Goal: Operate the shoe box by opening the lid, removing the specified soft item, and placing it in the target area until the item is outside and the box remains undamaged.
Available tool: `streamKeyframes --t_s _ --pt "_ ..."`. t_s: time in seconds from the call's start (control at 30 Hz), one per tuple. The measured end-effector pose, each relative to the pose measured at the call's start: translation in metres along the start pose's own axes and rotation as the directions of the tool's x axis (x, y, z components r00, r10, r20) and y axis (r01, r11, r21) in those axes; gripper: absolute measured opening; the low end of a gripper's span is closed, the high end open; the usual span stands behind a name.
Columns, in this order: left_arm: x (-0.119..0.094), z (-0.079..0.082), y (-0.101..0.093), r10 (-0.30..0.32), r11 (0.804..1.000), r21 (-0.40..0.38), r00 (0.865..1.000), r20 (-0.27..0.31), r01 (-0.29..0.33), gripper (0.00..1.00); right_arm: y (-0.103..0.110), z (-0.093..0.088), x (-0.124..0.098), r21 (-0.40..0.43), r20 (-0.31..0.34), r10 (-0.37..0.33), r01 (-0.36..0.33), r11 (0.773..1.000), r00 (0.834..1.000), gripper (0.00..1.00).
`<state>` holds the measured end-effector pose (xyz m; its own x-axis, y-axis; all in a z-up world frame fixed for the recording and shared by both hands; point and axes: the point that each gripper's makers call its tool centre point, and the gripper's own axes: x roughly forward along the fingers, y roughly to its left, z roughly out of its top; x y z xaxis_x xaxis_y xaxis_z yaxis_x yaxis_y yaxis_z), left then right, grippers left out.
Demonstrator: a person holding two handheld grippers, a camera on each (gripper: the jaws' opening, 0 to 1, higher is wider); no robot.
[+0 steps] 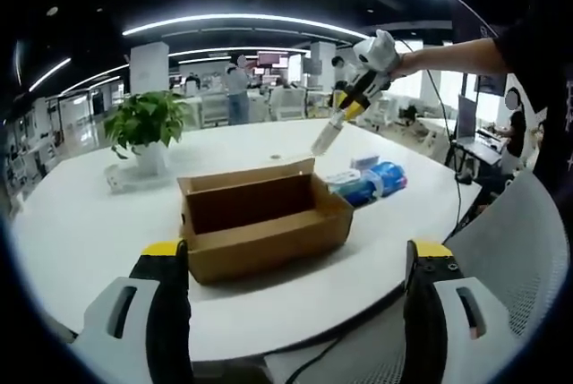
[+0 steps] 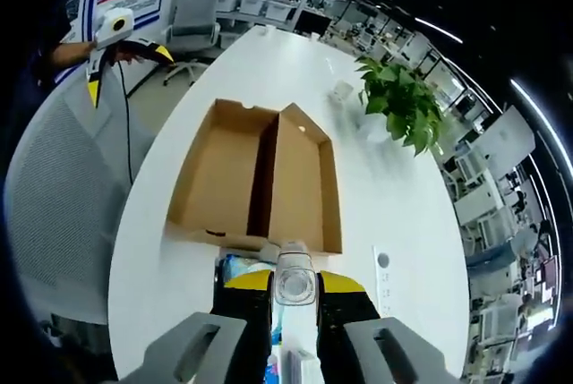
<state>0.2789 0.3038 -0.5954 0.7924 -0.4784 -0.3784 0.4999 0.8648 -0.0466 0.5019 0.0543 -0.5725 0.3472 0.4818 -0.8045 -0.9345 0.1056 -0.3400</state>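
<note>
I've got the white table [image 1: 81, 232] under me, the cardboard shoe box [image 1: 264, 223] sitting on it with its lid [image 2: 215, 169] laid flat open. A potted plant [image 1: 143, 129] stands beyond. My left gripper [image 1: 295, 268] hangs spread apart near the box. My right gripper [image 2: 294, 290] is clenched on a white-capped tube [image 2: 294, 278], above a blue soft item [image 1: 376, 180] beside the box.
</note>
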Motion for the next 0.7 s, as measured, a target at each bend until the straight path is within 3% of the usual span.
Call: streamKeyframes --t_s 0.7 --pt "0.000 -0.001 0.002 0.011 1.000 0.002 1.000 -0.010 -0.011 0.99 -0.014 -0.046 0.018 0.029 -0.120 -0.012 0.016 0.999 0.993 0.13"
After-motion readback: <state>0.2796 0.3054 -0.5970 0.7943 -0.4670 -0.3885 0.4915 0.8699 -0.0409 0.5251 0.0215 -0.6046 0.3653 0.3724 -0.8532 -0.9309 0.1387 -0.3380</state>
